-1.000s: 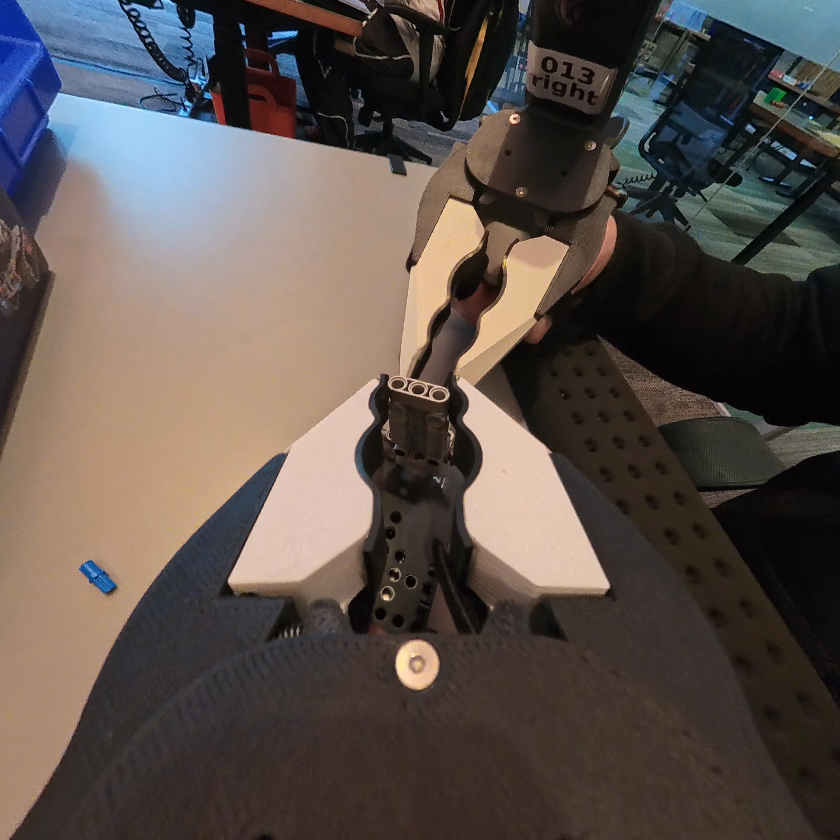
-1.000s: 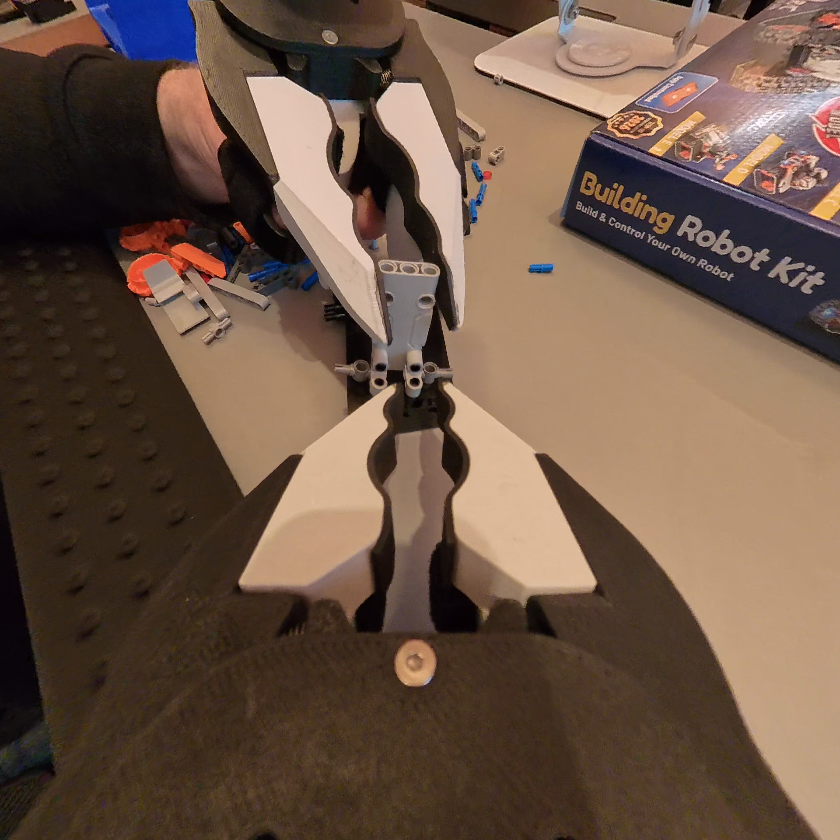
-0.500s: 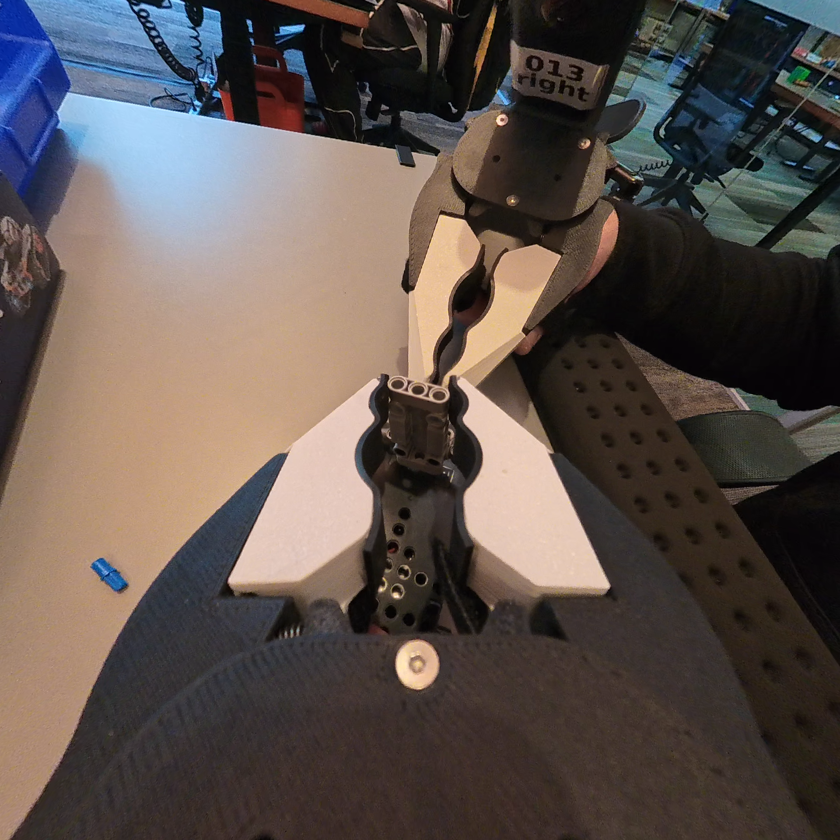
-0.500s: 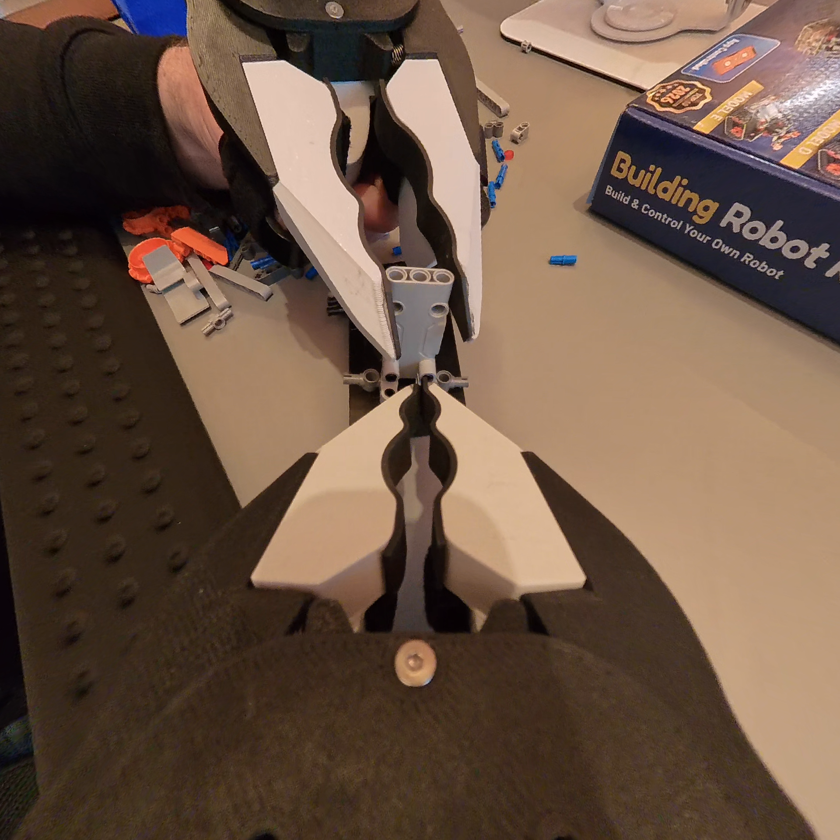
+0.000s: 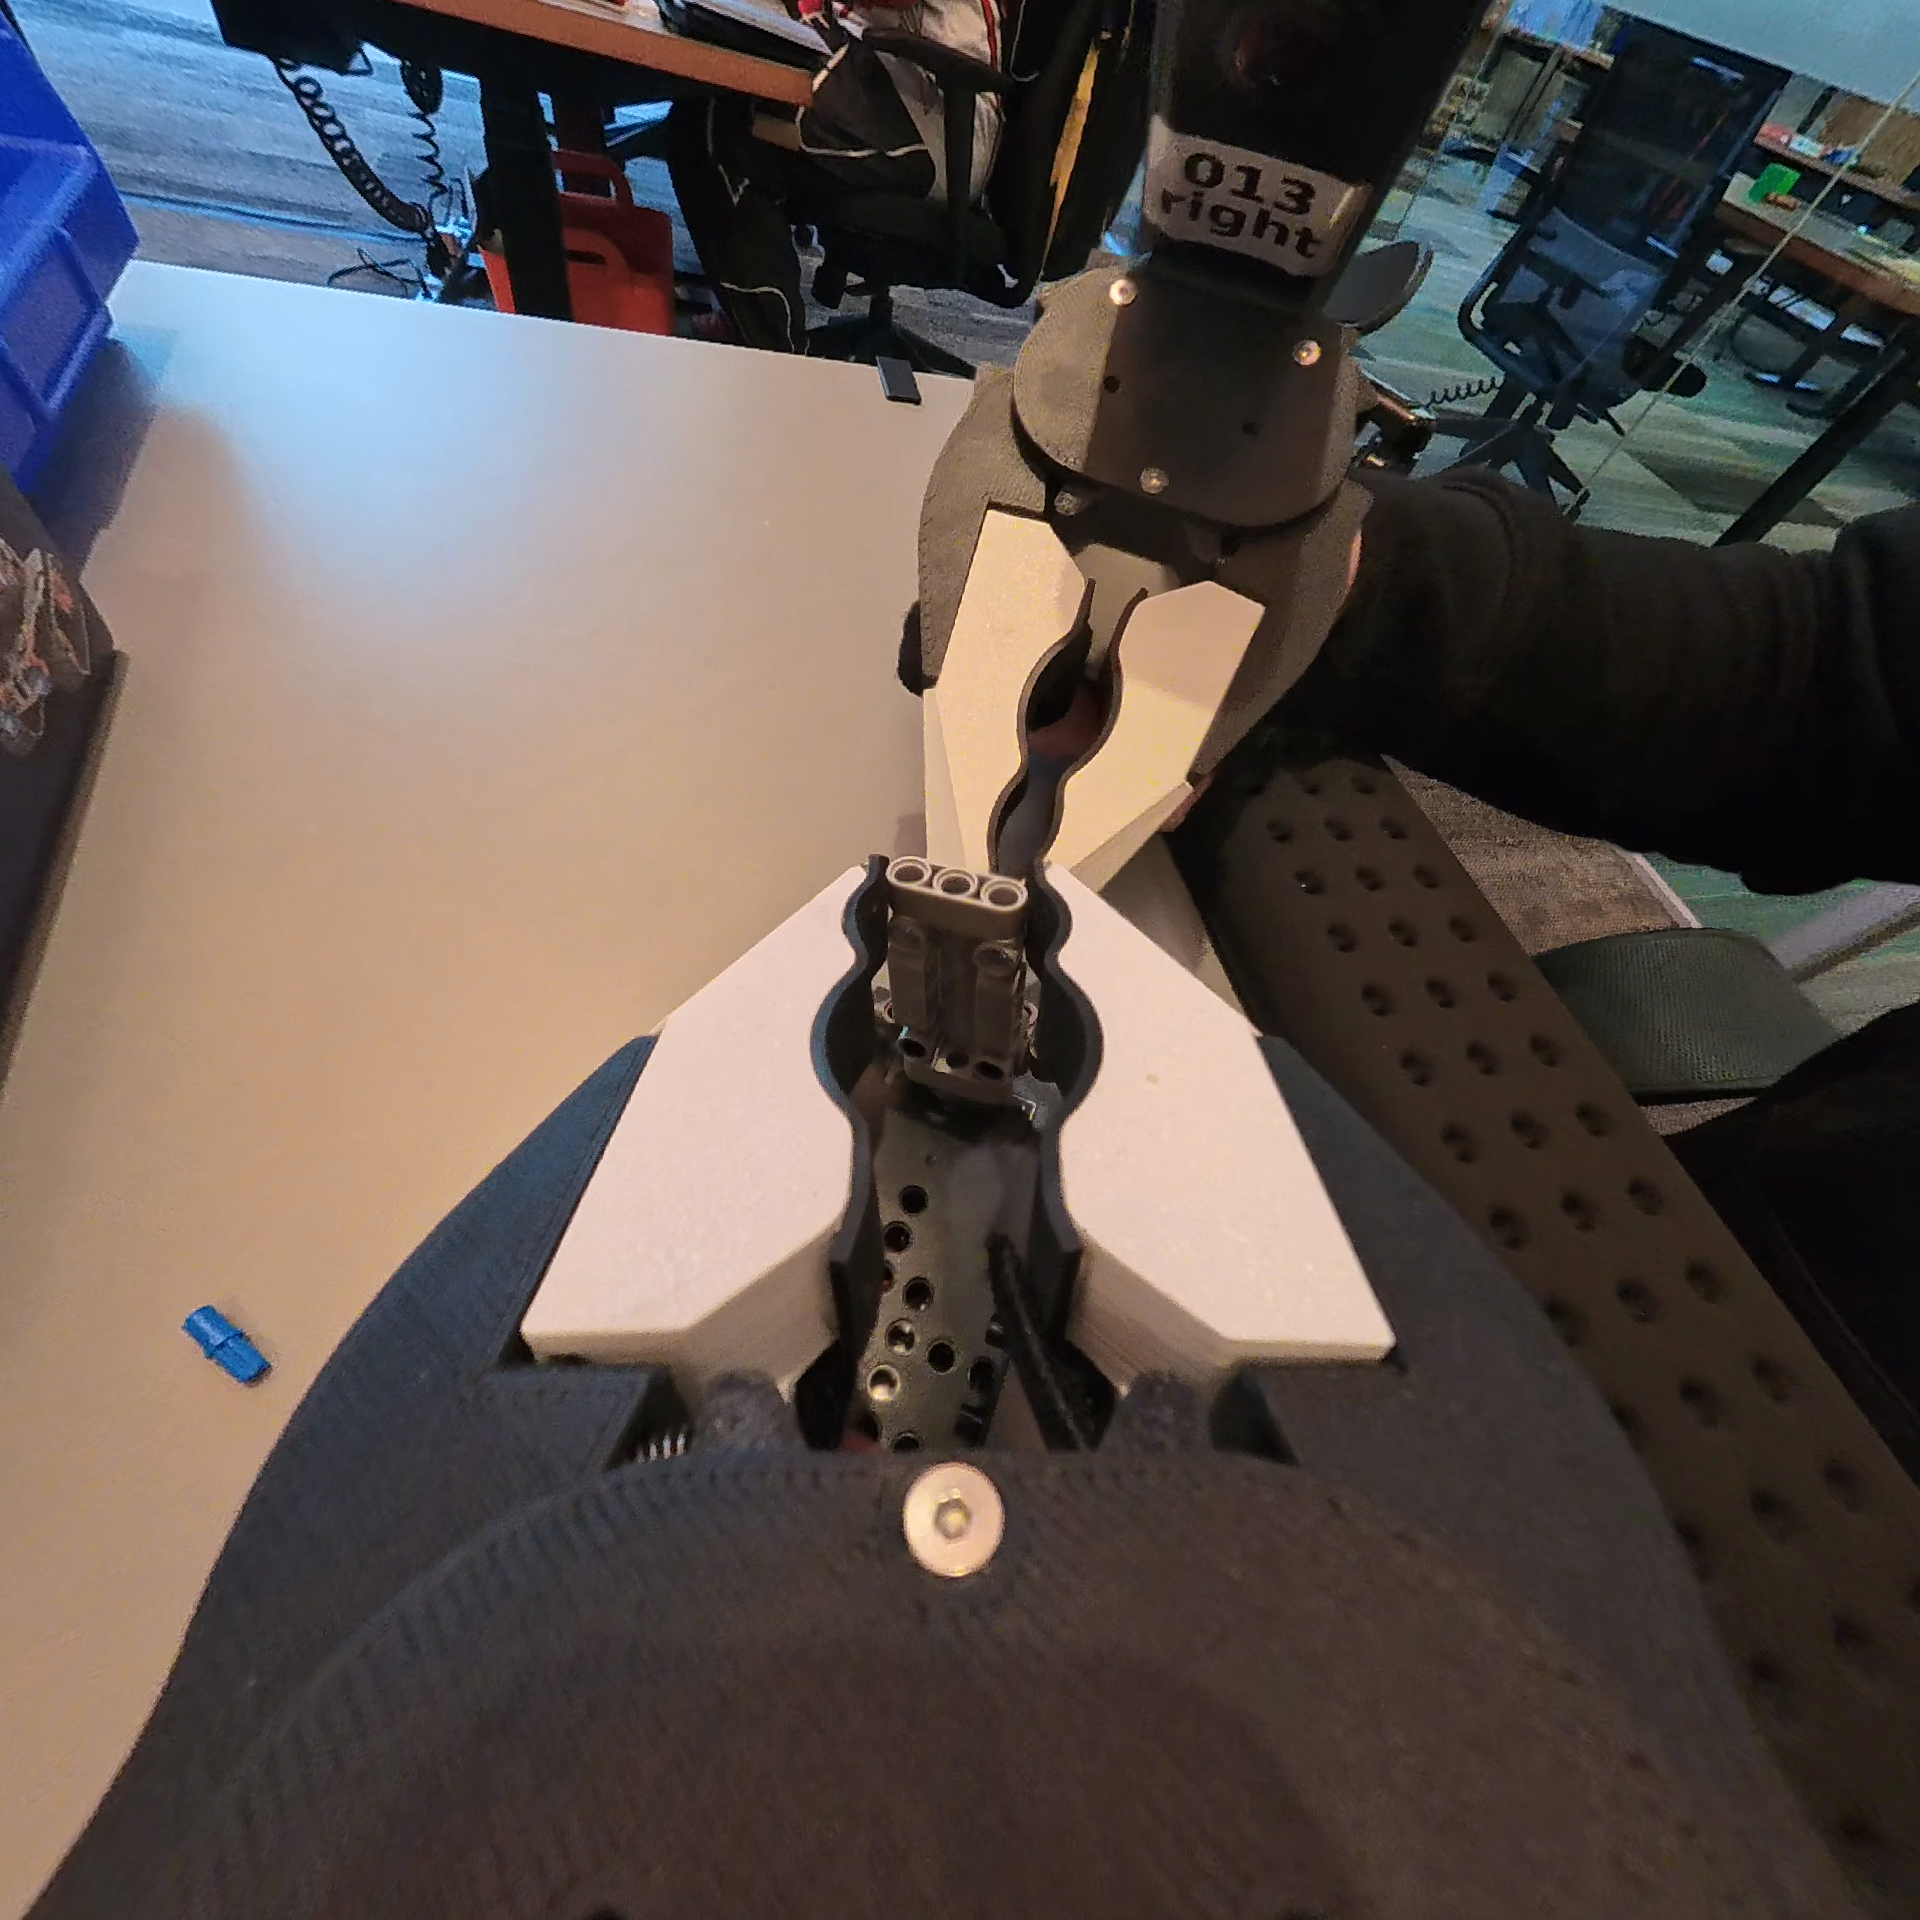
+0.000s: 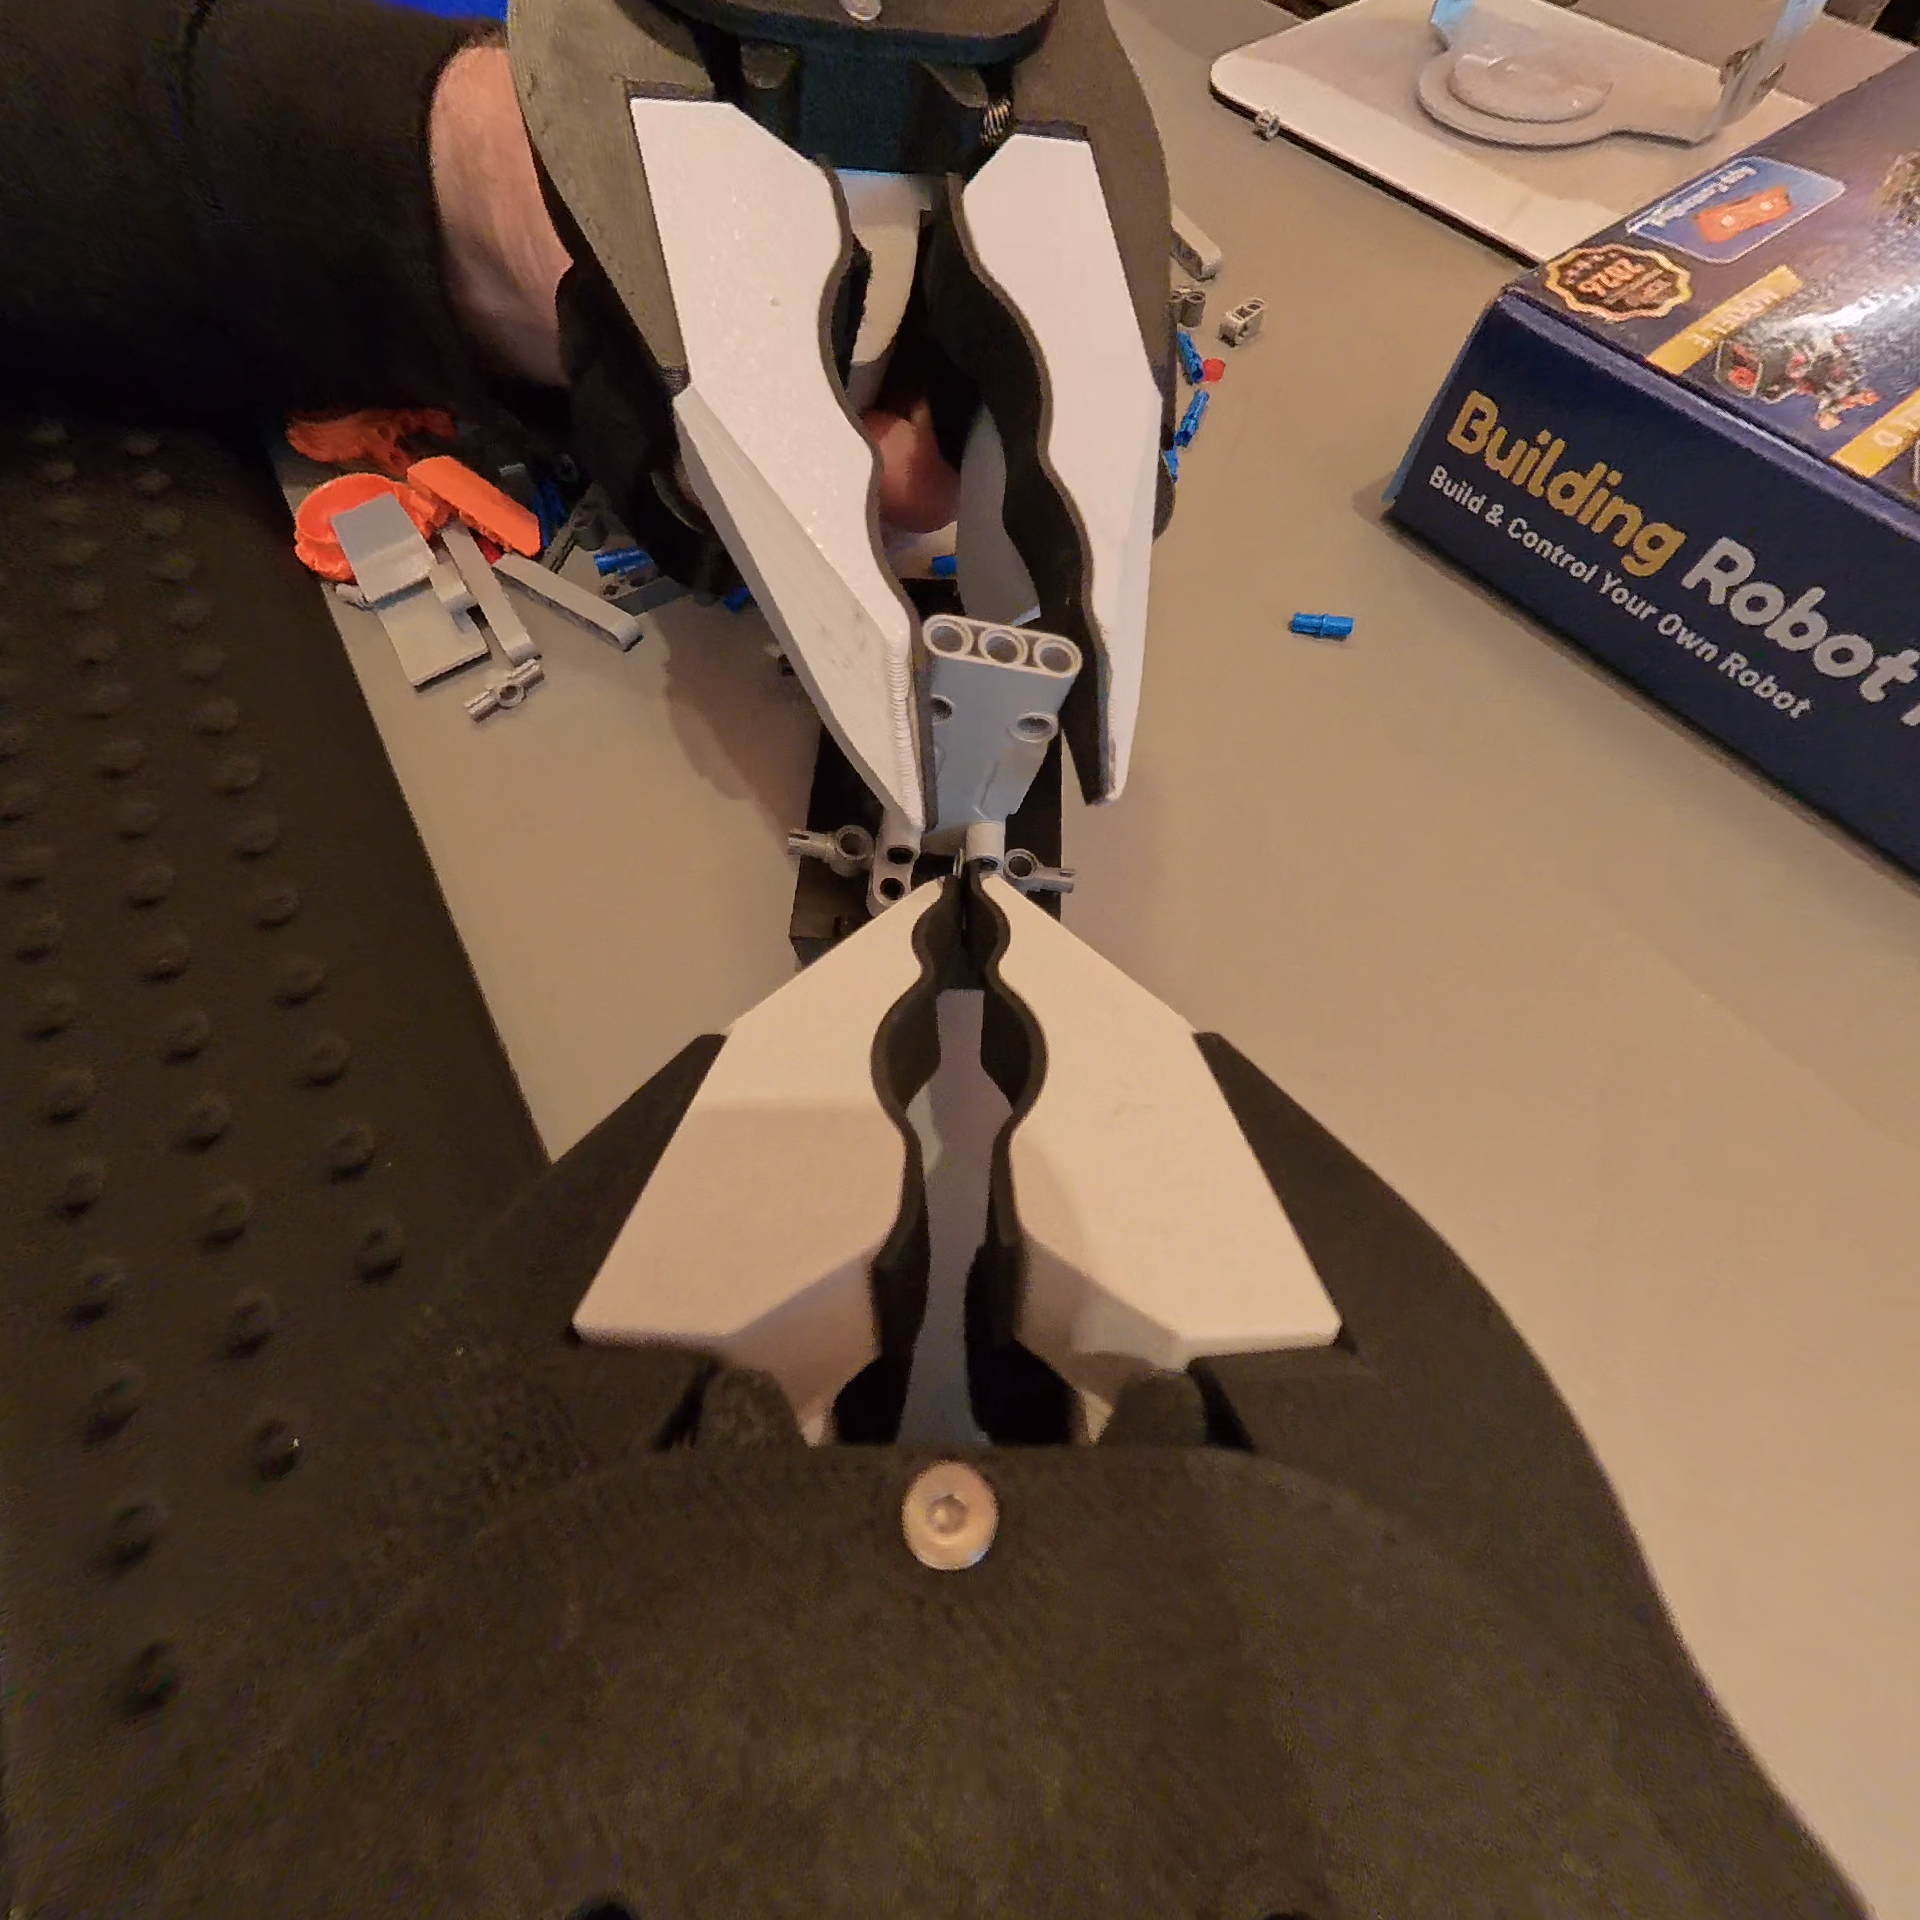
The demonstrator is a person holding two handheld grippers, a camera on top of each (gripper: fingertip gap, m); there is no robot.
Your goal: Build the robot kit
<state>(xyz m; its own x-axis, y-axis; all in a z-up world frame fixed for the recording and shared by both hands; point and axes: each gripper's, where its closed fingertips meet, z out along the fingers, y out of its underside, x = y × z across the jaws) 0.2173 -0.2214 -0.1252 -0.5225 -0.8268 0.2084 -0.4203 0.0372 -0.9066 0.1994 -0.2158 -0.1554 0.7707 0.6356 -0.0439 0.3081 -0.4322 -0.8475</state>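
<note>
My left gripper (image 5: 956, 883) is shut on a small assembly: a light grey three-hole piece (image 5: 951, 966) joined to a black perforated beam (image 5: 914, 1299) that runs back between the fingers. In the right wrist view the left gripper (image 6: 1006, 800) comes down from the top and holds the grey piece (image 6: 992, 707) upright over the table. My right gripper (image 6: 961, 894) faces it from below, and its tips are closed to a narrow slit on the small grey connectors (image 6: 982, 842) at the assembly's lower end. In the left wrist view the right gripper (image 5: 1018, 847) sits just behind the grey piece, tips hidden.
A dark blue kit box (image 6: 1662, 499) lies to the right, with a loose blue pin (image 6: 1322, 623) near it. Orange and grey parts (image 6: 416, 520) are piled at the left by a black studded mat (image 6: 156, 935). A white base plate (image 6: 1403, 94) is at the back. A blue bin (image 5: 42, 239) stands at the table's far corner. Less than 4 cm separates the two grippers' tips. The loose blue pin (image 6: 1322, 623) is about equally far from each gripper, around 15 cm. It is also in sight in the left wrist view (image 5: 219, 1353).
My right gripper has closed from clearly open to almost shut at the assembly's lower end. The left gripper has kept its hold and barely moved.
</note>
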